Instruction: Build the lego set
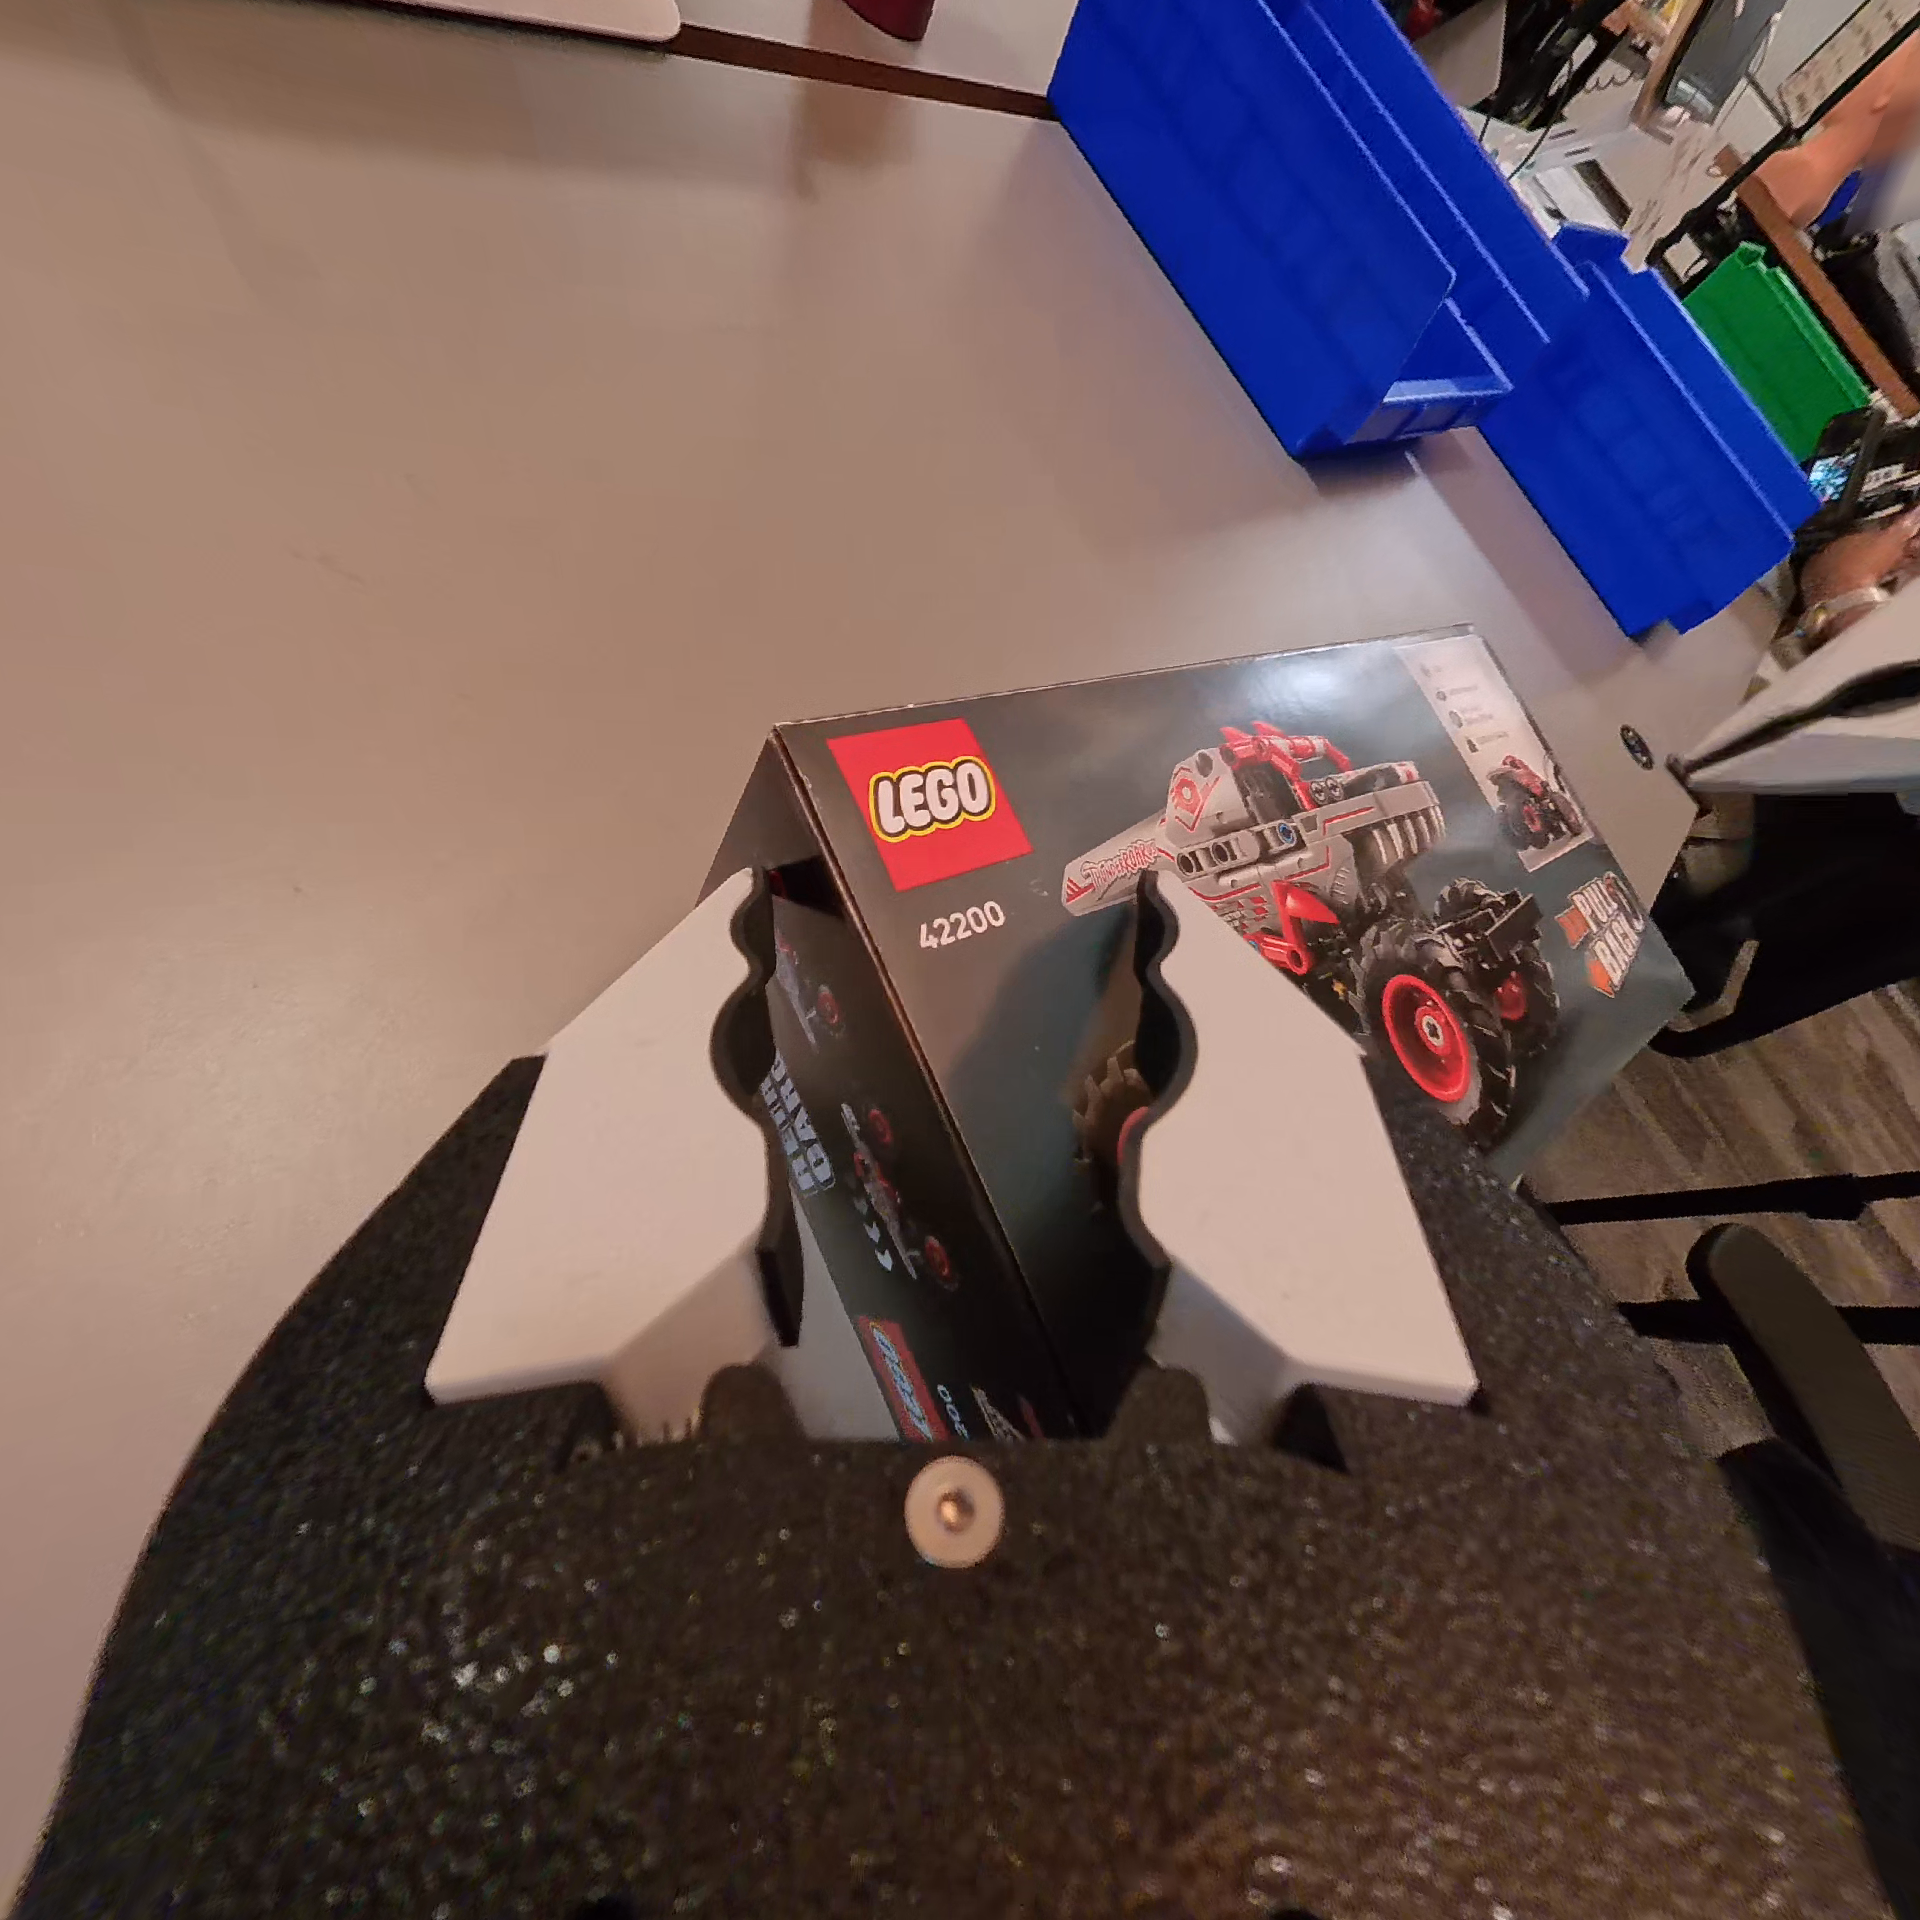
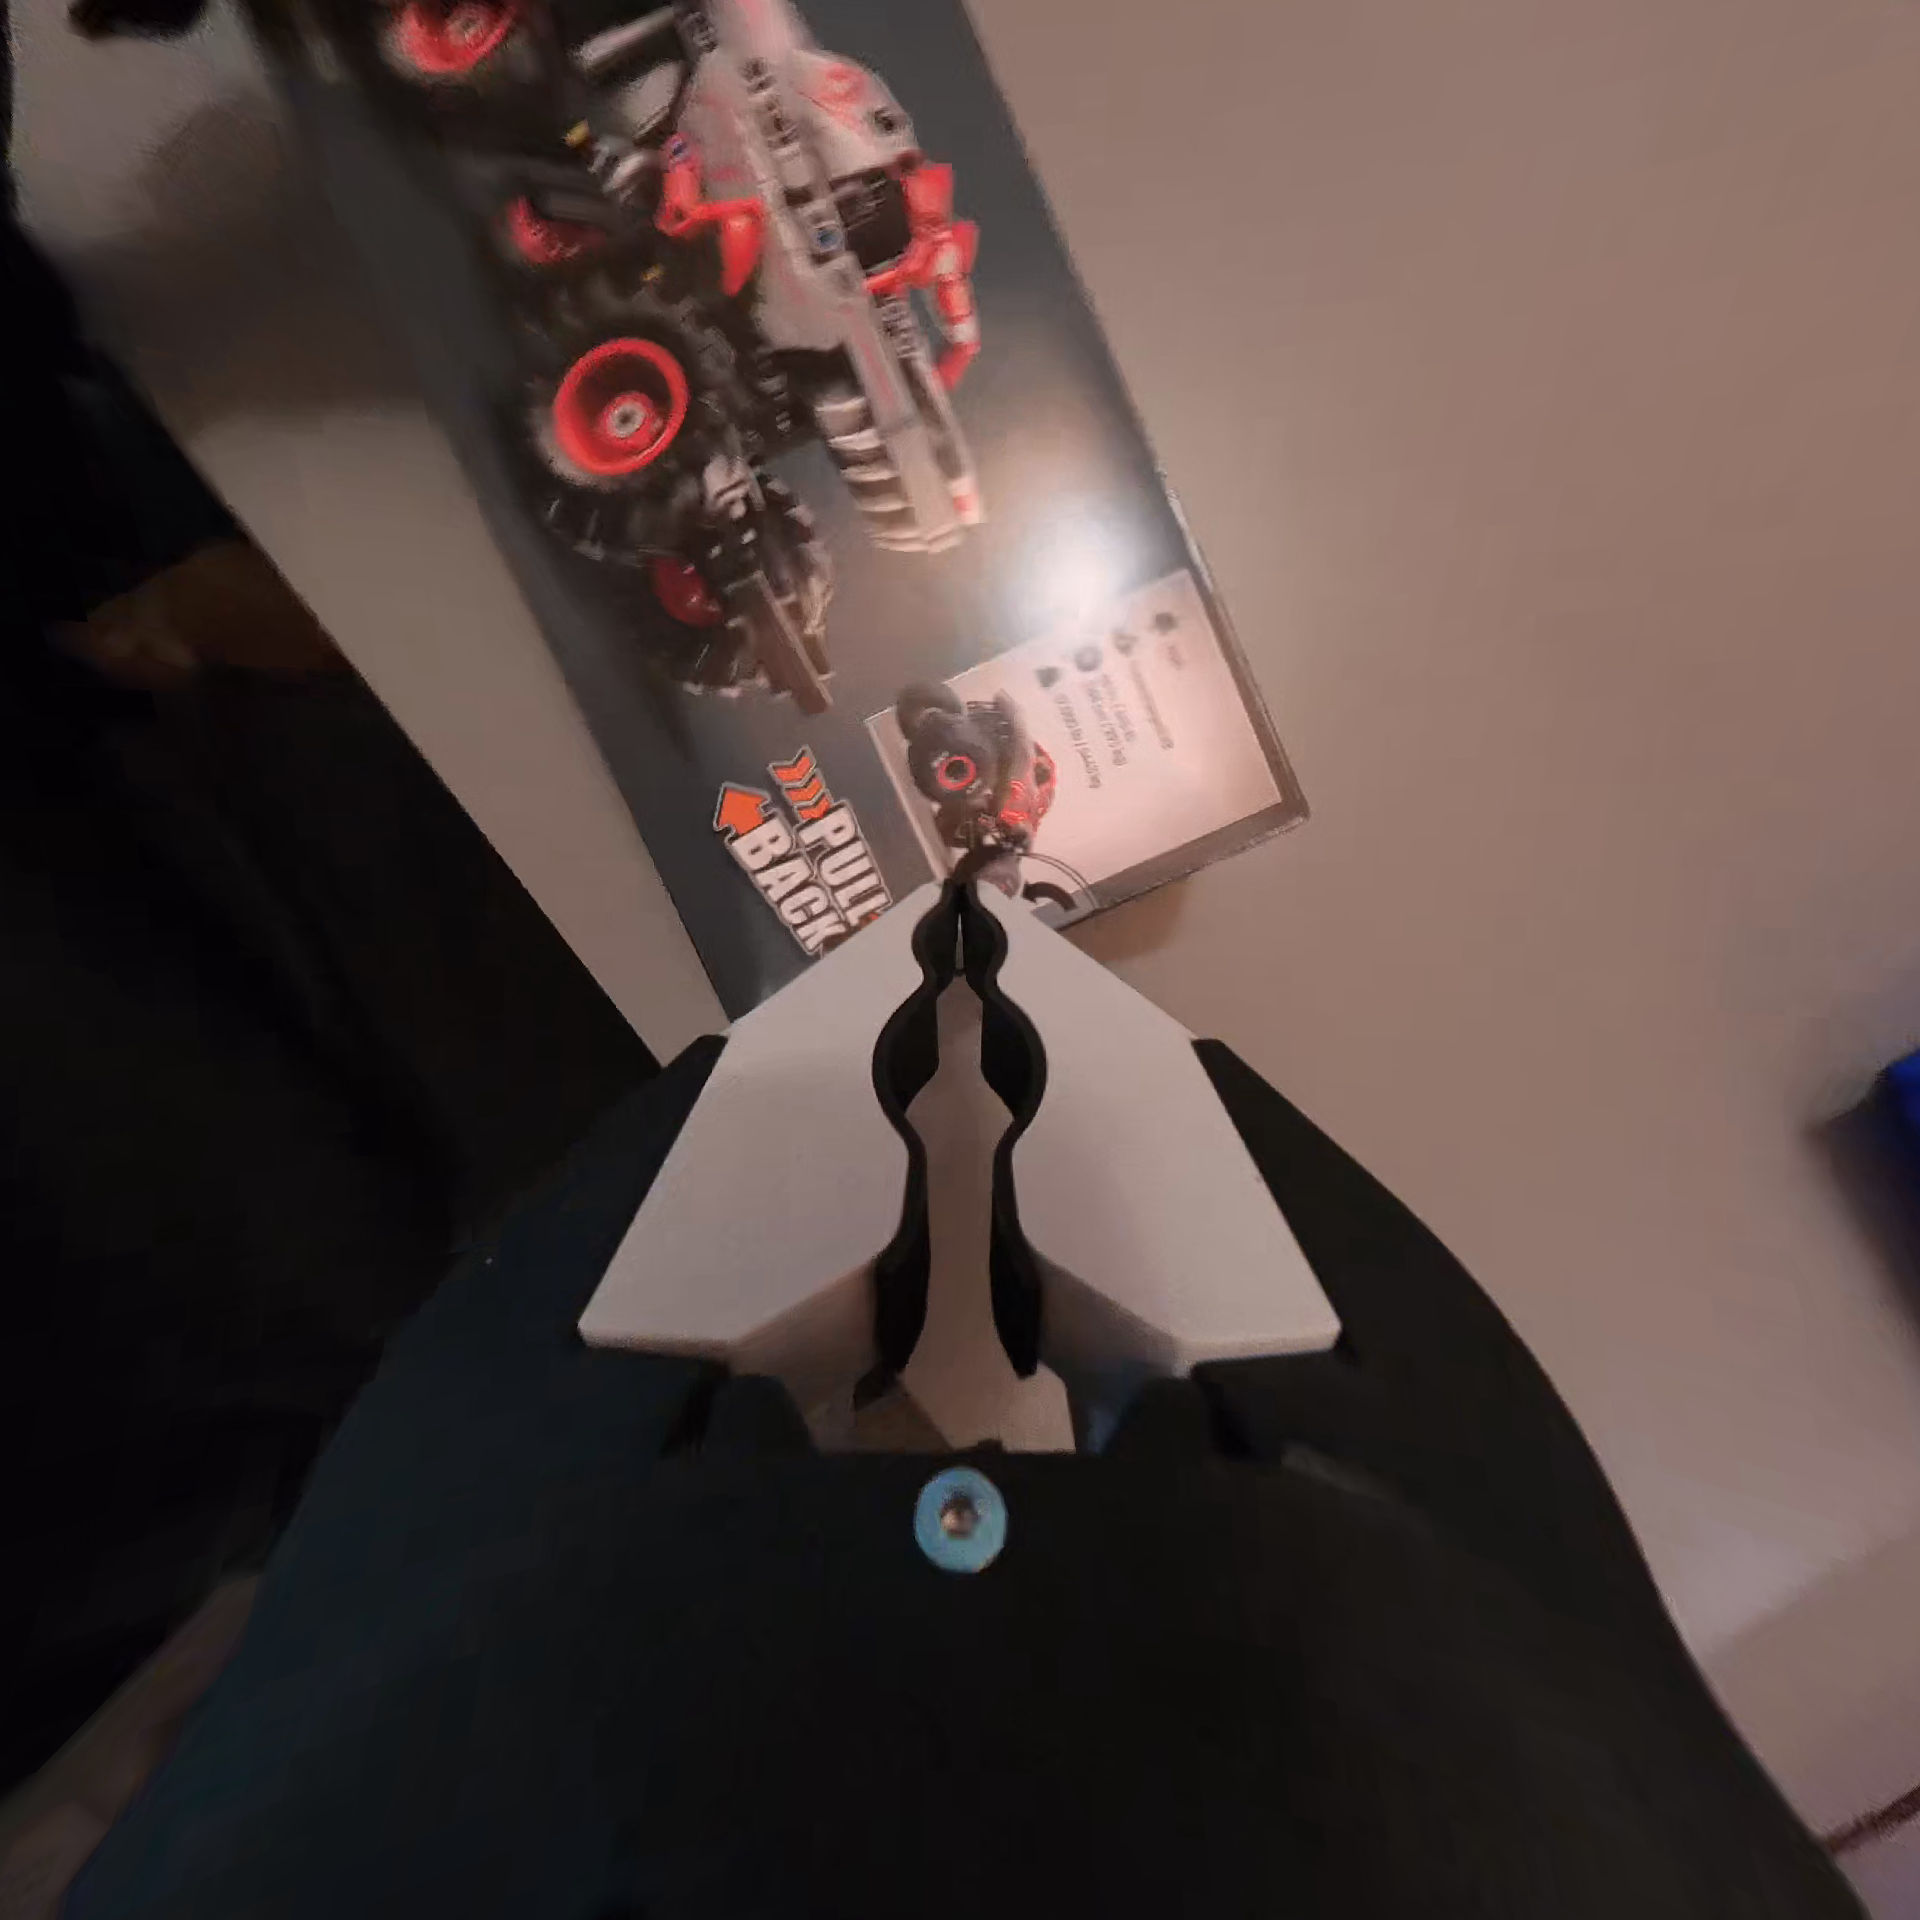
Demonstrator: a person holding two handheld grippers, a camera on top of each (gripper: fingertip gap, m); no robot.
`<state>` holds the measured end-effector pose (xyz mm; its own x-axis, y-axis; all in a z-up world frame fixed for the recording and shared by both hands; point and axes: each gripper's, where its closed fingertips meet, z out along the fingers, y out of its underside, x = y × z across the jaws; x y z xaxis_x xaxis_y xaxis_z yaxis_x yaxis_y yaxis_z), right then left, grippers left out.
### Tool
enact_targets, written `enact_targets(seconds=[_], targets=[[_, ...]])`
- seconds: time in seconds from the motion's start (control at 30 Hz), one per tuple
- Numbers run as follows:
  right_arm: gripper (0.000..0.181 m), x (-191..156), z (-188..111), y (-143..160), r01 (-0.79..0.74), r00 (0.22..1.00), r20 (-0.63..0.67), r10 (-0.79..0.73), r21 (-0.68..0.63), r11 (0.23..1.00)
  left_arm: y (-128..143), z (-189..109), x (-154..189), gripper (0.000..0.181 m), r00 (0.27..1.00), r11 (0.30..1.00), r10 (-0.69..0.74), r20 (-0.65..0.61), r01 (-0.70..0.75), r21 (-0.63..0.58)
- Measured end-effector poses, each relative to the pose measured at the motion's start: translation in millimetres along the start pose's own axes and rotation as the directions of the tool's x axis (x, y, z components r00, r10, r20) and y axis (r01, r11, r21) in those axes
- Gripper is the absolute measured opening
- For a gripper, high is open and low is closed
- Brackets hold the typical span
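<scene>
The dark lego set box (image 1: 1226, 748), printed with a red-wheeled monster truck, is held tilted above the grey table (image 1: 416, 520). My left gripper (image 1: 948, 883) is shut on the box's near end, with one white finger (image 1: 634, 1122) on its side face and the other on its front face. In the right wrist view the box (image 2: 831, 436) runs away from me. My right gripper (image 2: 961, 896) is shut, its tips together at the box's near short end. I cannot tell whether they pinch a flap.
Blue plastic bins (image 1: 1299, 239) stand along the far right of the table, with a green bin (image 1: 1766, 332) behind them. A dark chair (image 1: 1818, 1403) and the floor lie past the table's right edge. A blue object (image 2: 1881, 1122) shows at the right of the right wrist view. From my right tips it is roughly 35 cm to the blue object (image 2: 1881, 1122); from my left, 45 cm.
</scene>
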<state>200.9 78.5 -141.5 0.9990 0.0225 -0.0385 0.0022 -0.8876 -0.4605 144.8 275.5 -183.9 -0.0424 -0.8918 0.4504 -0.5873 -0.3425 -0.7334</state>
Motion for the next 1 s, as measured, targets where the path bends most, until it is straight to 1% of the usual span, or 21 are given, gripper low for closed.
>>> enact_targets(seconds=[0.03,0.1,0.13,0.23,0.33,0.47,0.53,0.67,0.8,0.87,1.0], targets=[[0.000,2,1,2,0.061,0.998,-0.027,-0.062,-0.023,0.998,0,0,0,0.068,1.000,1.000,0.000,0.000,0.000,0.001],[0.000,6,6,7,0.179,0.981,-0.060,-0.184,-0.087,0.980,0,0,0,0.068,1.000,1.000,0.002,0.001,-0.002,0.000],[0.000,10,8,10,0.198,0.974,-0.087,-0.208,-0.118,0.973,0,0,0,0.067,1.000,1.000,0.002,0.001,-0.002,0.000],[0.000,7,17,8,0.273,0.955,-0.087,-0.284,-0.116,0.955,0,0,0,0.067,1.000,1.000,0.000,0.000,0.000,0.001],[0.000,9,24,17,0.337,0.930,-0.088,-0.357,-0.186,0.923,0,0,0,0.068,1.000,1.000,-0.001,-0.001,0.001,0.000],[0.000,12,25,15,0.363,0.920,-0.084,-0.384,-0.189,0.912,0,0,0,0.067,1.000,1.000,-0.003,0.000,0.003,0.000],[0.000,12,25,15,0.384,0.913,-0.058,-0.403,-0.209,0.899,0,1,0,0.067,1.000,1.000,-0.004,0.000,0.004,0.000],[0.000,11,27,17,0.384,0.919,0.010,-0.394,-0.249,0.889,0,1,-1,0.067,1.000,1.000,-0.008,0.002,0.008,0.000],[0.000,11,28,18,0.401,0.908,-0.008,-0.419,-0.279,0.873,0,1,-1,0.066,1.000,1.000,-0.004,0.011,0.004,-0.005],[0.000,10,28,19,0.374,0.922,0.007,-0.387,-0.275,0.886,0,1,-1,0.066,1.000,1.000,-0.002,0.018,0.002,-0.008],[0.000,9,29,20,0.421,0.898,0.043,-0.438,-0.375,0.826,1,1,-1,0.065,1.000,1.000,0.001,0.027,-0.001,-0.011]])
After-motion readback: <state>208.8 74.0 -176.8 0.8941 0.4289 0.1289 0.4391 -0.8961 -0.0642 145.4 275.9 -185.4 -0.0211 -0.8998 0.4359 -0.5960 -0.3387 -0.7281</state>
